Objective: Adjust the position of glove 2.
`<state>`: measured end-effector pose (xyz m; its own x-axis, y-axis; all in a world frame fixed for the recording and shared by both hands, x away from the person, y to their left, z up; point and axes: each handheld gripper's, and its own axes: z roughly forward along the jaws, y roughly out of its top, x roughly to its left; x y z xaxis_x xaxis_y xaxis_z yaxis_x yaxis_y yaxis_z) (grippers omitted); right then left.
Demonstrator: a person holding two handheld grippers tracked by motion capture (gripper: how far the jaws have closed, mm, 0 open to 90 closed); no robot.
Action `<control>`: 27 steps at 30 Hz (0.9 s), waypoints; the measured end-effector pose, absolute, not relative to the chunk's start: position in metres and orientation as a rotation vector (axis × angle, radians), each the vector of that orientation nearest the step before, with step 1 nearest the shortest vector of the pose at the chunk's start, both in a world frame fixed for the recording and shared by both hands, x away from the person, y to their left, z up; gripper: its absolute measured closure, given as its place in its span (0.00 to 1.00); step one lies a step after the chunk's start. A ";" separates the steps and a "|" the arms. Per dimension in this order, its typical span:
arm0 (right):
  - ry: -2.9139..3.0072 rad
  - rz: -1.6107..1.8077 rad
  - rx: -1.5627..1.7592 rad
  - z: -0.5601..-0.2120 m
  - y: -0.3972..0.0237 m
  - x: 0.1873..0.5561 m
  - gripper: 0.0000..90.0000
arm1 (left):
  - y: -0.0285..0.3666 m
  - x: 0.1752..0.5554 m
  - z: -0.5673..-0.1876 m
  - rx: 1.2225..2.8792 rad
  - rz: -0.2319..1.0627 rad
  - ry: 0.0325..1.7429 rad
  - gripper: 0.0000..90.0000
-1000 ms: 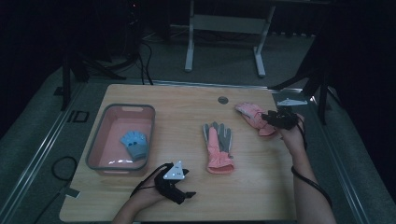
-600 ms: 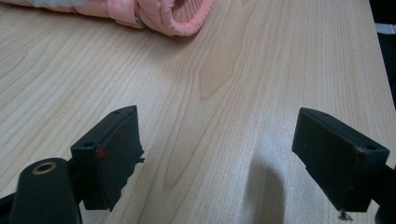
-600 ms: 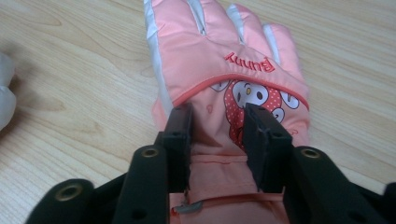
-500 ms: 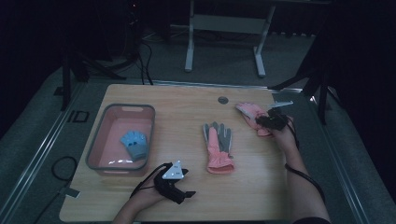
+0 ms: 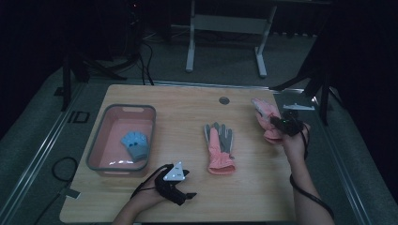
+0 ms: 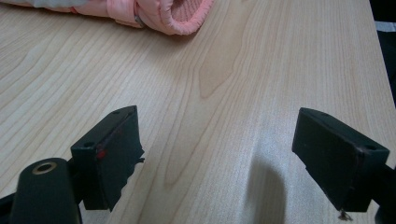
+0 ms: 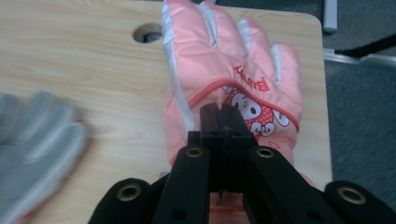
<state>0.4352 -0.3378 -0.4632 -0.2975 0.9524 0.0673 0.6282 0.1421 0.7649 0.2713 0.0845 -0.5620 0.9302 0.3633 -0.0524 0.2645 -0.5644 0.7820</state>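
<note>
**At three o'clock, a pinch on the pink glove**

Toward three o'clock on the surface (image 5: 187, 101), your right tongs (image 7: 223, 116), just closing, pinch the pink cartoon glove (image 7: 243, 65). Your left tongs (image 6: 217, 156) rest spread at six o'clock, near the second glove (image 5: 219, 150).

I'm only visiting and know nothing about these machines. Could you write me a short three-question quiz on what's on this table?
1. True or false: the right gripper has its jaws shut on the pink cartoon glove.
2. What lies in the pink tub? A) a small blue glove B) a cup C) a sponge
3. How do the left gripper's jaws stand, and what is between them?

Key
1. True: the jaws have just been closing and now pinch the glove's fabric.
2. A: the small blue glove.
3. Wide apart over bare table, with nothing between them; the pink and grey glove lies beyond.
</note>
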 end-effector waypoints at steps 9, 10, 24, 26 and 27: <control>1.859 0.930 1.630 -0.467 -0.312 0.373 1.00 | 0.083 0.270 -0.562 2.204 0.150 0.443 0.17; 1.854 0.925 1.640 -0.470 -0.309 0.369 1.00 | 0.083 0.270 -0.562 2.208 0.154 0.439 0.17; 1.786 0.845 1.773 -0.519 -0.291 0.358 0.99 | 0.083 0.270 -0.562 2.208 0.151 0.433 0.17; 1.806 0.822 1.763 -0.523 -0.286 0.359 0.97 | 0.083 0.270 -0.562 2.211 0.153 0.433 0.17; 1.803 0.821 1.766 -0.523 -0.286 0.360 0.97 | 0.083 0.270 -0.562 2.212 0.153 0.431 0.17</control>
